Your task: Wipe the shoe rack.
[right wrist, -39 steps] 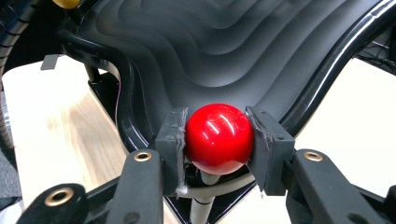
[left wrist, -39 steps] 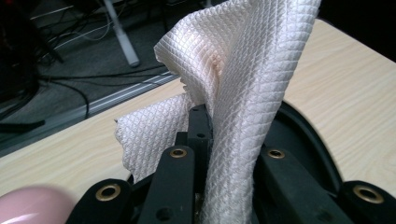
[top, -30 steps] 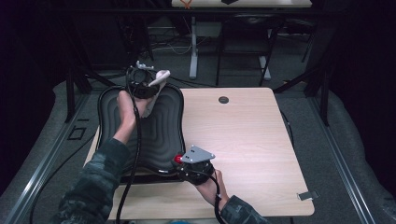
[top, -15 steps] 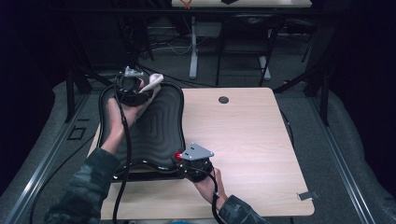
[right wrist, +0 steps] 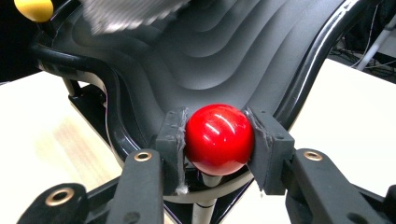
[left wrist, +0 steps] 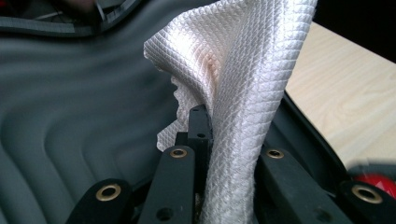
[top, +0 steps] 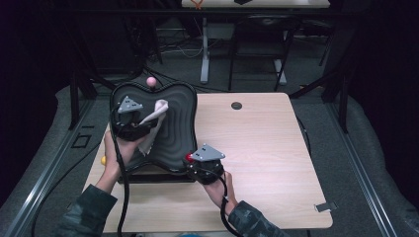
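- Since the earlier frames, your left gripper has come back from the far edge of the black ribbed tray toward its near left side, carrying the white cloth with it; your right gripper has kept its place.
- Left fingers: clamped together on the cloth, which rises from between them in a tall fold and fans out above their tips.
- Beneath and beyond those fingers lies the tray's grooved surface; the wooden table shows past the tray's rim, to the right of the fingers in the left gripper view.
- Right fingers: closed on the red ball, one pad on each side of it. The ball sits on a short post at the tray's near corner.
- Beyond the right fingers the tray rises; a yellow ball stands at its far left corner.
- A pink ball stands at the tray's far rim, well beyond the left fingers.
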Available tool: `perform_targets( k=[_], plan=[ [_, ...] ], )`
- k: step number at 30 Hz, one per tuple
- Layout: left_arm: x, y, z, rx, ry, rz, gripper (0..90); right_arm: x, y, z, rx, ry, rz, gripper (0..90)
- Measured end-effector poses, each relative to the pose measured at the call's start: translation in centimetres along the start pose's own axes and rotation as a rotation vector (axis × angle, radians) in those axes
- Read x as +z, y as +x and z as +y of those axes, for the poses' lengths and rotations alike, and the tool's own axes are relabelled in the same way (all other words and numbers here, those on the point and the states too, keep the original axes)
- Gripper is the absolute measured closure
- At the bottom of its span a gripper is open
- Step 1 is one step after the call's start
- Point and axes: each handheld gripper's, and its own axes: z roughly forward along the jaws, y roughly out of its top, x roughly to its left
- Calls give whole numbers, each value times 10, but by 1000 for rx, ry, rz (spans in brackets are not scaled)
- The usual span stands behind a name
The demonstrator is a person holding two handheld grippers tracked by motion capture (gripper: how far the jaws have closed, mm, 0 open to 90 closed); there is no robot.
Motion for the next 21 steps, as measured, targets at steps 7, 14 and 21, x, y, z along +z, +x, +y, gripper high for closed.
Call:
perform_targets(
  k=[7,14,21],
  plan=[
    [-7,4,-36,-41,24,-6,818,13,-10,6,3,-3,-11,601],
    [-6,-2,-69,-70,55,-32,817,22,-16,11,4,4,-16,601],
    [-1,-16,-93,-71,84,-63,814,25,-22,18,-5,43,20,599]
  ],
)
